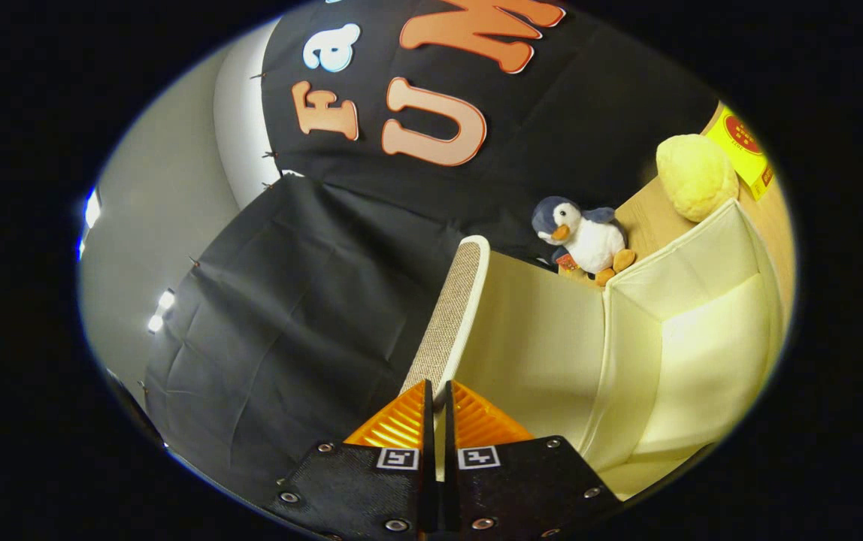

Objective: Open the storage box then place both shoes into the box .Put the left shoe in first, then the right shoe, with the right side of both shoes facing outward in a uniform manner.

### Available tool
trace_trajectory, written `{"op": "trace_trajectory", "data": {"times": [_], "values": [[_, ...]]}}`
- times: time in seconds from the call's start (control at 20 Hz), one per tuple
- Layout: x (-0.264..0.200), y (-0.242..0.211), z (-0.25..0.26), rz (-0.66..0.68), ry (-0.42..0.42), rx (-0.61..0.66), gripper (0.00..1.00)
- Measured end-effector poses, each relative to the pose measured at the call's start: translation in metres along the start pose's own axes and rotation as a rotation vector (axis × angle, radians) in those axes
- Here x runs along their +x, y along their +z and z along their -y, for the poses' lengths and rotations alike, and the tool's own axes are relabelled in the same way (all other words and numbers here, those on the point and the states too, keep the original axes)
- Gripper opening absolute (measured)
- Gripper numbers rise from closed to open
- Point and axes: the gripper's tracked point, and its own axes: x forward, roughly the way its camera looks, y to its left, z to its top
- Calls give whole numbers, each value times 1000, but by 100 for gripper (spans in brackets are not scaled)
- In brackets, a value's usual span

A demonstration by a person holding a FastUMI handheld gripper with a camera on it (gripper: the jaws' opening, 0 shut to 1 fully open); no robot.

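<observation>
My gripper (437, 394) is shut on the edge of the storage box's lid (452, 300), with both orange fingers pressed against it from either side. The lid stands raised almost on edge. Its woven beige outer face is turned left and its cream inner face (537, 338) is turned right. Beyond the lid, to the right, the open box (702, 353) shows cream fabric walls and a fold at its corner.
A plush penguin (582, 237) sits on the wooden table (649, 218) just behind the box. A yellow plush ball (694, 176) and a yellow packet (743, 146) lie further back. Black cloth hangs to the left of the lid.
</observation>
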Motion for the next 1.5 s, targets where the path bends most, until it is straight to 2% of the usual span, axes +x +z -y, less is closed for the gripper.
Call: {"op": "trace_trajectory", "data": {"times": [0.05,0.15,0.3,0.35,0.4,0.45,0.5,0.7,1.05,1.5], "values": [[6,-2,3,-9,-7,-17,4],[11,-3,3,-10,-13,-20,12],[3,11,17,28,-65,-43,58],[-3,17,24,42,-91,-57,63],[-10,22,31,56,-119,-77,77],[-16,29,39,70,-154,-101,84],[-27,36,48,84,-192,-124,96],[-79,59,82,142,-306,-177,98],[-190,90,148,227,-551,-266,98],[-296,97,231,289,-862,-384,98]]}}
